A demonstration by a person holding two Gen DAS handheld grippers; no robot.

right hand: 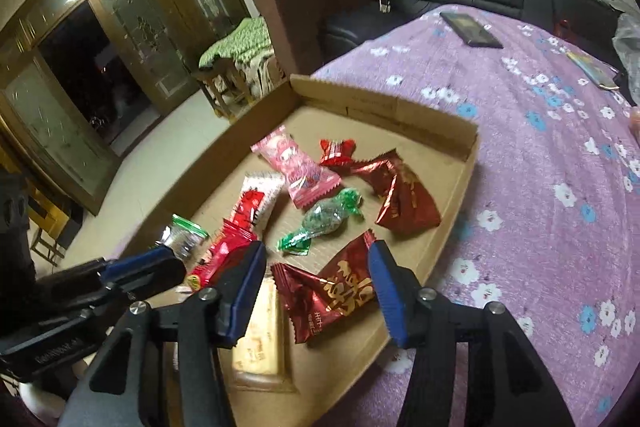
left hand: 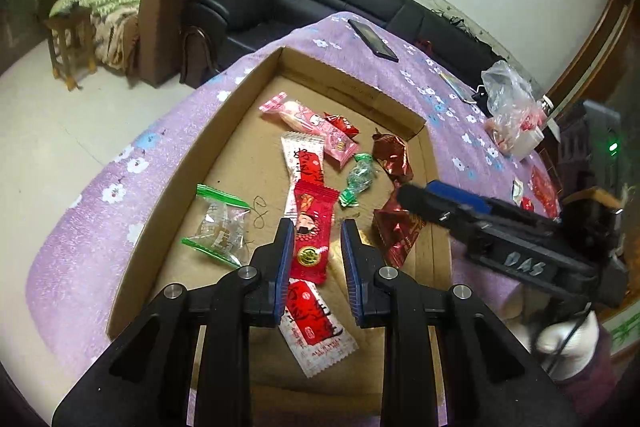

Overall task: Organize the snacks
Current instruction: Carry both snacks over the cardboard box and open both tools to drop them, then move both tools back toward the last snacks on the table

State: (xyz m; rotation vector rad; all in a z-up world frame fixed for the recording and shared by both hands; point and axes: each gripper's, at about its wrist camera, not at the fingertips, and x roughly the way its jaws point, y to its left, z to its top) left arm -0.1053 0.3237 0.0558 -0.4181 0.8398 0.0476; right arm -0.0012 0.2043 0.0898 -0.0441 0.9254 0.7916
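Several wrapped snacks lay gathered in the shallow brown cardboard tray (left hand: 168, 163). Left gripper (left hand: 316, 247) fingers stood slightly parted, empty; right gripper (right hand: 316, 267) fingers gaped above the dark-red foil packet (right hand: 332, 295), holding nothing.

Your left gripper (left hand: 316, 247): black angular frame, blue ribbed pads, silver round screws at the pivots. Right gripper (right hand: 316, 269) same build; seen from the left cam its side has raised grey lettering, blurred. You've a white glove (left hand: 568, 343) on, dark purplish sleeve (left hand: 592, 383), thin black cable across the glove.
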